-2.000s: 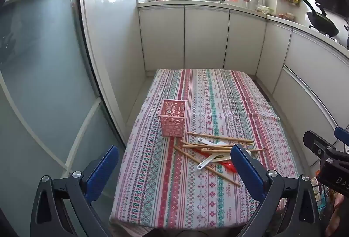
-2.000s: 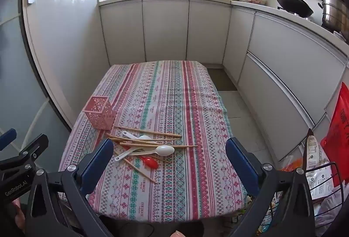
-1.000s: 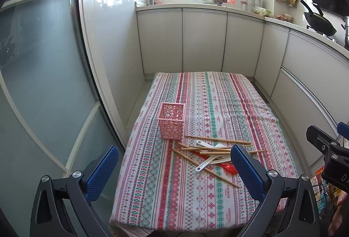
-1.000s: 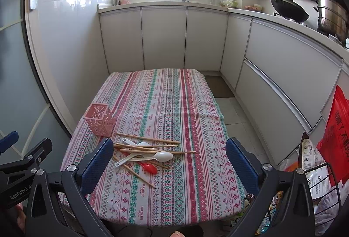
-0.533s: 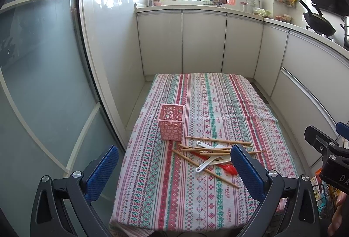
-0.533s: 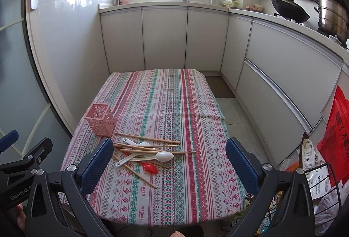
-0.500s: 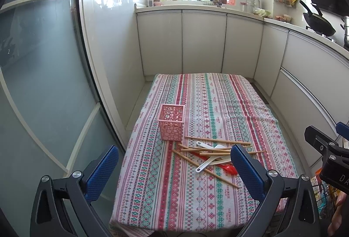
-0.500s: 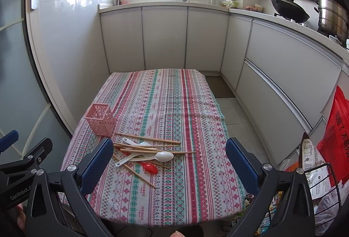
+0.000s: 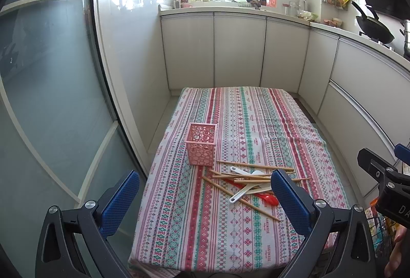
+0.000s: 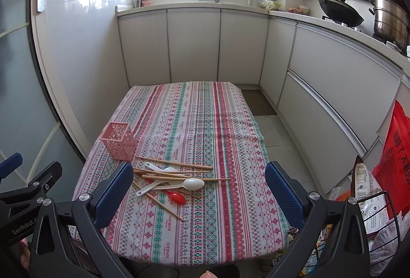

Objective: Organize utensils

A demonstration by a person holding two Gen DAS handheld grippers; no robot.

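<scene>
A pink perforated holder [image 9: 201, 144] stands upright near the left edge of the striped tablecloth [image 9: 243, 232]; it also shows in the right wrist view [image 10: 119, 141]. Just right of it lies a loose pile of wooden chopsticks [image 9: 255, 166], white spoons [image 9: 246, 192] and a red spoon [image 9: 266, 198]. In the right wrist view the chopsticks [image 10: 174, 162], a white spoon [image 10: 191, 184] and the red spoon [image 10: 176, 196] are seen. My left gripper [image 9: 205, 197] and right gripper [image 10: 198, 191] are both open and empty, held back from the table's near edge, above it.
White kitchen cabinets [image 9: 238, 52] surround the table's far and right sides. A frosted glass door [image 9: 51, 88] stands at the left. A wire basket with bags [image 10: 376, 234] and a red bag [image 10: 396, 160] sit at the near right. A wok [image 10: 338, 13] and pot [image 10: 389, 19] are on the counter.
Both grippers have drawn back and tilted slightly over two seconds, so the table sits a little farther off. Nothing on the table has moved.
</scene>
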